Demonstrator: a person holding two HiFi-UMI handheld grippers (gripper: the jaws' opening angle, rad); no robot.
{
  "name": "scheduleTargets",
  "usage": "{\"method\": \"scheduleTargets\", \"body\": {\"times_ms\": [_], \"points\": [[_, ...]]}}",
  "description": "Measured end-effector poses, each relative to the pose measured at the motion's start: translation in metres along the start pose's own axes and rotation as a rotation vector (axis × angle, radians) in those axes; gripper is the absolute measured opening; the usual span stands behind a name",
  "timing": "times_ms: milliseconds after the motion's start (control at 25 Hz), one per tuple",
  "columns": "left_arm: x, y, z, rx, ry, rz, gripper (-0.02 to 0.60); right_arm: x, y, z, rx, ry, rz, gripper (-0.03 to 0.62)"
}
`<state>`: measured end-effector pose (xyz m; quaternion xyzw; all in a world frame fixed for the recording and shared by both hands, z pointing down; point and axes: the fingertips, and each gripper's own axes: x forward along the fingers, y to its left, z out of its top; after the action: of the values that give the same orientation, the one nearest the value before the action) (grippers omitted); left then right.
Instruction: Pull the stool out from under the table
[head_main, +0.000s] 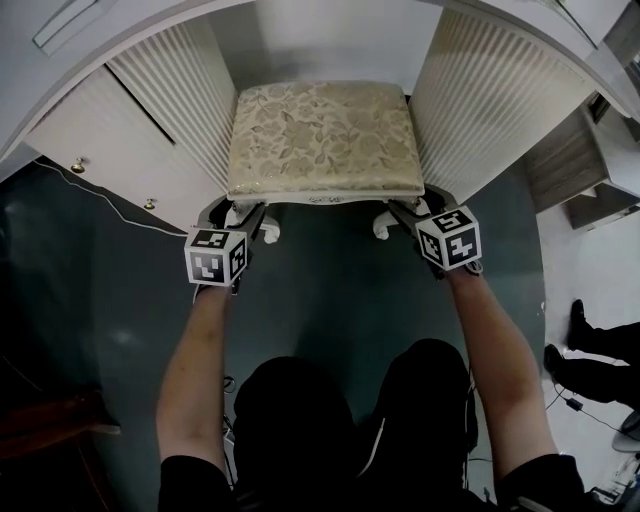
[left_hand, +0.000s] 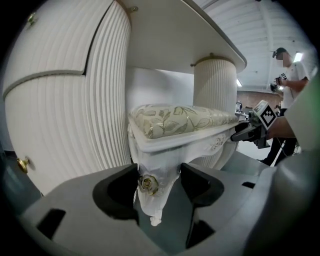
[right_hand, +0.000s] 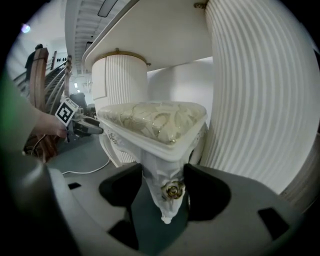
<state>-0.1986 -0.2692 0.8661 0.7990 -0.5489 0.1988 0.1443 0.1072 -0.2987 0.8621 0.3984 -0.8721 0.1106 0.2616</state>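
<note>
Left gripper (left_hand: 159, 172) is clamped on stool's (head_main: 322, 135) front-left leg (left_hand: 150, 197) | right gripper (right_hand: 163, 175) likewise clamped on front-right leg (right_hand: 167, 205) | both are gripped so stool is drawn out squarely

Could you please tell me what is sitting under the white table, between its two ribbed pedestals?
A stool with a floral cushion stands there, its front legs poking out toward the person. Its back legs are covered by the seat.

Teal floor (head_main: 330, 300), white cable (right_hand: 86, 171), bystander's shoe (head_main: 580, 322)
</note>
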Motion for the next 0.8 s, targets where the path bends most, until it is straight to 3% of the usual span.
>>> {"method": "scheduleTargets", "body": {"times_ms": [160,480,640,800], "points": [[-0.007,-0.006,0.004,-0.013,0.037,0.006,0.266,0.002,-0.008,0.006,0.002,-0.001,0.045,0.276],[-0.014,-0.010,-0.001,-0.020,0.029,-0.003,0.249,0.001,-0.009,0.009,-0.025,-0.058,0.038,0.276],[-0.018,-0.016,0.001,-0.042,0.030,0.005,0.206,0.003,-0.018,0.012,-0.036,-0.067,0.061,0.276],[-0.011,-0.010,-0.002,0.006,0.061,-0.007,0.202,0.007,-0.018,0.011,-0.024,-0.055,0.052,0.276]]}}
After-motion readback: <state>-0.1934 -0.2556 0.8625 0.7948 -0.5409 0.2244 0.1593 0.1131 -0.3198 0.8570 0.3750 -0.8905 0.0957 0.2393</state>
